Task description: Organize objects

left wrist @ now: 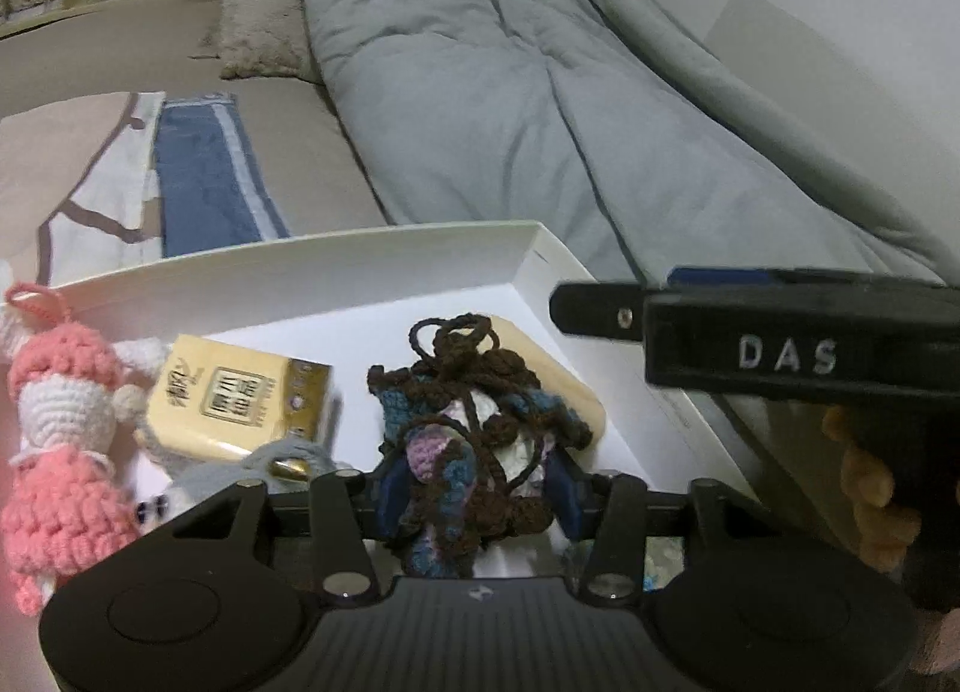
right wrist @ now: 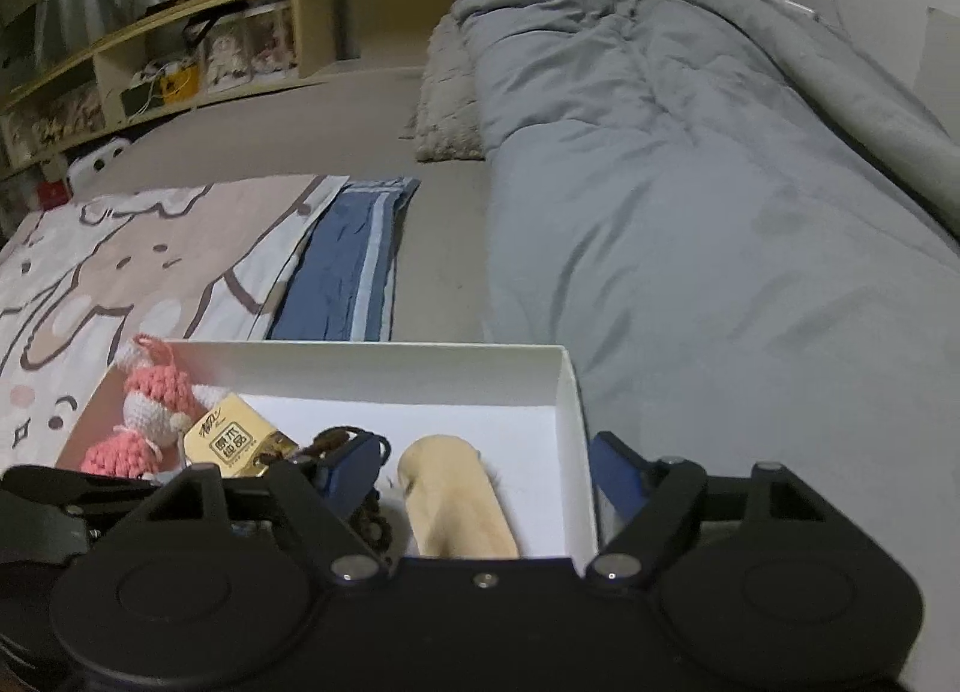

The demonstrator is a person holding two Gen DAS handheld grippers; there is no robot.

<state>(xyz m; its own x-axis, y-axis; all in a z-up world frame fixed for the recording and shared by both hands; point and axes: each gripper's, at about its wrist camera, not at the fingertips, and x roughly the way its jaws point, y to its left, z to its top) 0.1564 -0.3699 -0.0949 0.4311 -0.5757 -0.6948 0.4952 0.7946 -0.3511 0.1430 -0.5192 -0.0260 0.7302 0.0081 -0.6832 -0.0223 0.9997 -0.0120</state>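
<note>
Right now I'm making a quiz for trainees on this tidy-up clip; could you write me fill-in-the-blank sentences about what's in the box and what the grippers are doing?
1. The crocheted doll in the white box wears a ____ hat and dress.
2. Between the left gripper pads sits a knitted pouch strung with a ____ cord.
3. The right gripper straddles the box's right wall; its jaws are ____.
4. The box rests on a ____.

Missing words: pink; brown; open; bed

Your box (right wrist: 573, 392) sits on the bed (right wrist: 444, 224) with the duvet (right wrist: 690, 182) to its right. In it, from left to right, lie the crochet doll (right wrist: 150, 416), tissue pack (right wrist: 225, 434), knitted pouch (left wrist: 474, 440) and cream pad (right wrist: 456, 500).
</note>
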